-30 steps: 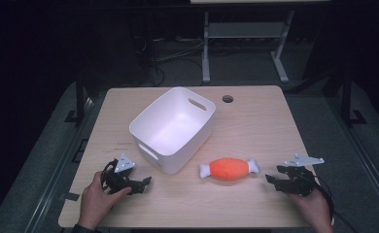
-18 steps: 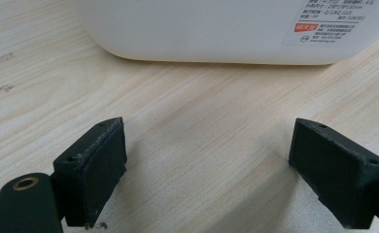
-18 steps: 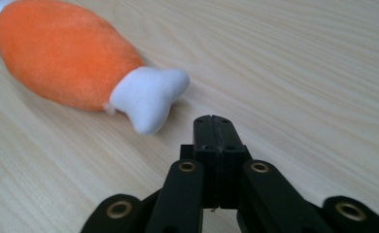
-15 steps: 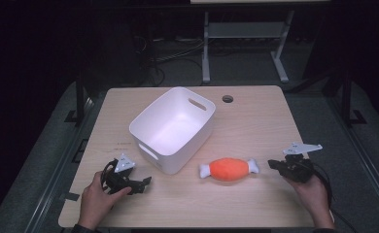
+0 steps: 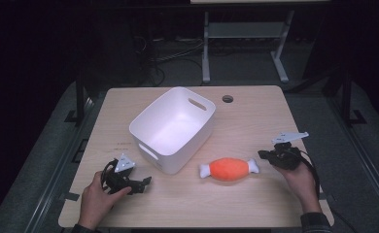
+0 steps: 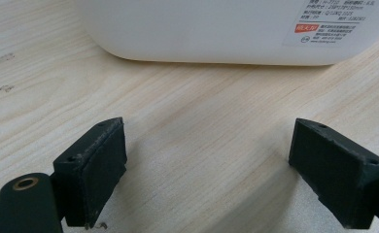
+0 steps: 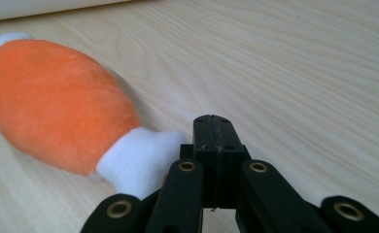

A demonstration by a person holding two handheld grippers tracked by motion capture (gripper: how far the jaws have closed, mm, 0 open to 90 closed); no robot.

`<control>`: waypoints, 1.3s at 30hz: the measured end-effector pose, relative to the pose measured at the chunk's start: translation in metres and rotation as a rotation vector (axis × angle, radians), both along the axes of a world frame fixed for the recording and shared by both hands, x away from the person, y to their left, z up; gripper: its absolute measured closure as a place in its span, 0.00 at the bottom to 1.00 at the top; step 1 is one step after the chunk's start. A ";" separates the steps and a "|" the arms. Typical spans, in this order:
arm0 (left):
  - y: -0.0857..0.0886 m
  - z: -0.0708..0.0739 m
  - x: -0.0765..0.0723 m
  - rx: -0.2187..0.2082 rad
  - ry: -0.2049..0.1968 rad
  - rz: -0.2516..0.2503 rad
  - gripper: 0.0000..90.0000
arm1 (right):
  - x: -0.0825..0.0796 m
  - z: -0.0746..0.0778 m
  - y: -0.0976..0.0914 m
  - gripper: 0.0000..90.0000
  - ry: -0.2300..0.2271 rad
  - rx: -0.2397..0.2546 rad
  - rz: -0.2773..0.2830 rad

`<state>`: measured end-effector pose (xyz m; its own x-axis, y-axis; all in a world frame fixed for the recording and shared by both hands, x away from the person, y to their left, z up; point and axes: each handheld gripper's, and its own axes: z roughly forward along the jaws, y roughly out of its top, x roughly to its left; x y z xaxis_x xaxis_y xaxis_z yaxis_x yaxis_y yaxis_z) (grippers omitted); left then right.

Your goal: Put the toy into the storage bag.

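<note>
Orange plush toy [image 5: 229, 169] lies flat on tabletop [image 5: 255, 116], lower centre of high view, just right of white bin [image 5: 173, 128], apart from it. Right gripper [image 5: 264, 155] sits just beside toy's right white end [image 7: 139, 162], jaws pressed fully together, nothing between them; closed within the last second on empty air. Probably a reach for the toy, so must reopen before any grab. Best bet: spread jaws wide, straddle the narrow white end or the orange waist, squeeze only once pads bracket the fabric. Soft and squashy, so should grip deep, not at the tip. Left gripper [image 5: 146, 181] rests lower left, jaws wide apart, empty, facing bin wall [image 6: 202, 29].
</note>
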<state>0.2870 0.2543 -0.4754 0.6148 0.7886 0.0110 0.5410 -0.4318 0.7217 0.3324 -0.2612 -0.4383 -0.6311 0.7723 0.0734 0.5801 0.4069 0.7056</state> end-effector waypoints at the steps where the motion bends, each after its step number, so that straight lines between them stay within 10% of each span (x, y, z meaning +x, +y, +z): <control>1: 0.000 0.000 0.000 -0.001 0.000 0.000 0.14 | 0.002 -0.001 0.001 1.00 0.001 -0.002 0.001; 16: 0.000 0.000 0.000 -0.002 0.000 0.002 0.14 | 0.029 -0.021 0.021 1.00 0.034 -0.007 0.043; 39: 0.000 0.000 0.000 -0.002 0.000 0.002 0.14 | 0.009 -0.024 0.023 1.00 0.065 -0.032 0.111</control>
<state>0.2871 0.2540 -0.4755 0.6131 0.7899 0.0097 0.5417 -0.4293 0.7227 0.3412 -0.2377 -0.4621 -0.7076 0.7005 0.0932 0.5743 0.4932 0.6535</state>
